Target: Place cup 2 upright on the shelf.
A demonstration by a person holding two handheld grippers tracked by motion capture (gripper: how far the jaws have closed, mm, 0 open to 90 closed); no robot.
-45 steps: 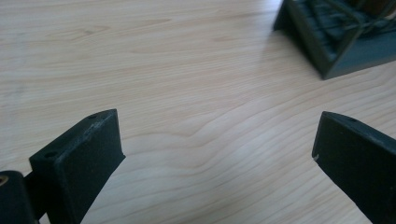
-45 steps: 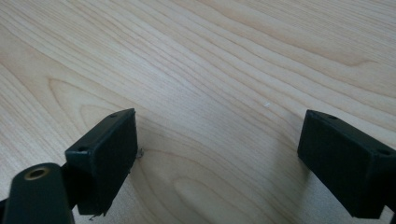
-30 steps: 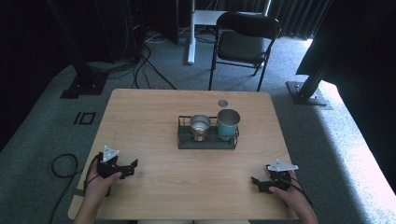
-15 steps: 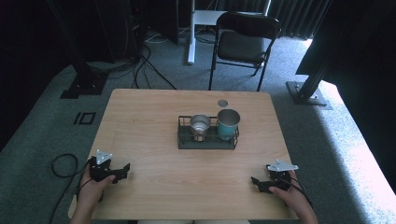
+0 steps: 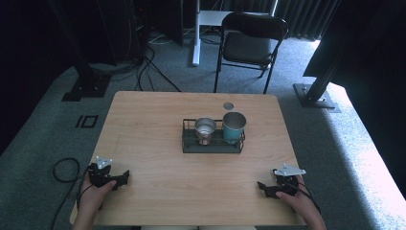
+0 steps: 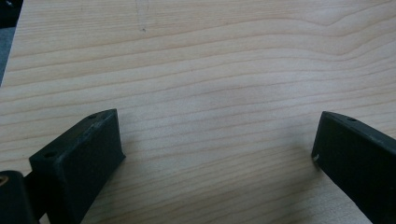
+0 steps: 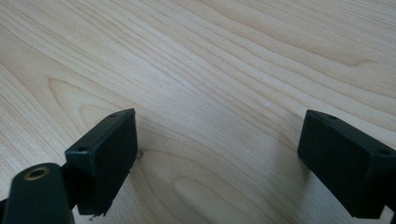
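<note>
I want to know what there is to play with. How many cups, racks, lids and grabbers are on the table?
Cups: 2, a silver cup and a teal cup, both in the rack
Racks: 1, the black rack
Small round lids: 1, the round lid behind the rack
Grabbers: 2, the left gripper and the right gripper
Total: 6

One table (image 5: 153, 124); one dark rack (image 5: 212, 143) at its middle; two cups in it, a steel cup (image 5: 205, 128) left, a teal cup (image 5: 234, 125) right; one small lid (image 5: 228, 105) just beyond; two grippers, left gripper (image 5: 125, 175) and right gripper (image 5: 261, 186), near; one chair (image 5: 251, 45) far.
</note>
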